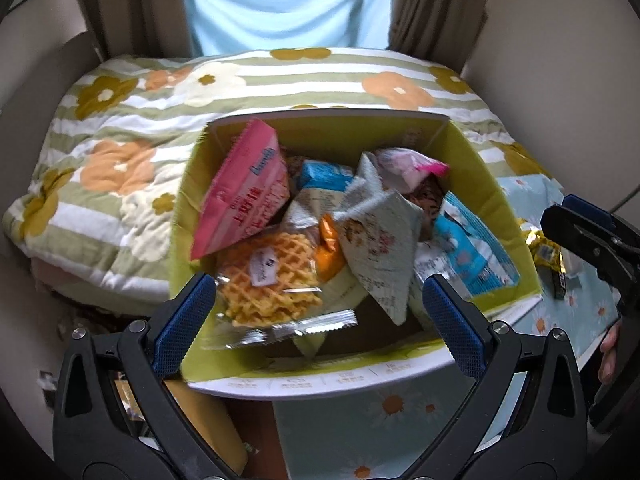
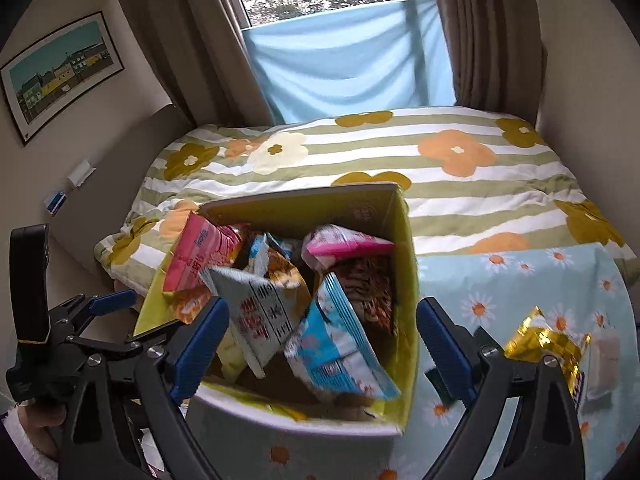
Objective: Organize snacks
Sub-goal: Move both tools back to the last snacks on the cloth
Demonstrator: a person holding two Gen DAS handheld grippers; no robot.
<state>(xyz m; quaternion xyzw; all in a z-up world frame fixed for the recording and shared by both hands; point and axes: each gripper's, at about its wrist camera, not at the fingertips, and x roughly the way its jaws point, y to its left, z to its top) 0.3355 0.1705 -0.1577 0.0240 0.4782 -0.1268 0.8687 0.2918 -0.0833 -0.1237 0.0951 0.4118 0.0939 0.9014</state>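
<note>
A bed with a green striped flower blanket fills the far side of the room, under a window with brown curtains. Nearer is a table with a light blue daisy cloth. On it stands an open cardboard box with yellow-green inside walls. The box is nearly full of snacks: a pink packet leans at the far left, a clear bag with a golden waffle lies near the front, a grey paper packet sits in the middle, and a blue and white bag is at the right. So most of the tidying looks done. A shiny gold wrapper and a small dark bar beside it lie on the cloth to the right of the box, and they probably need to go in too. The left gripper is wide apart with nothing in it, over the near edge of the box. The right gripper is wide apart and empty as well.
</note>
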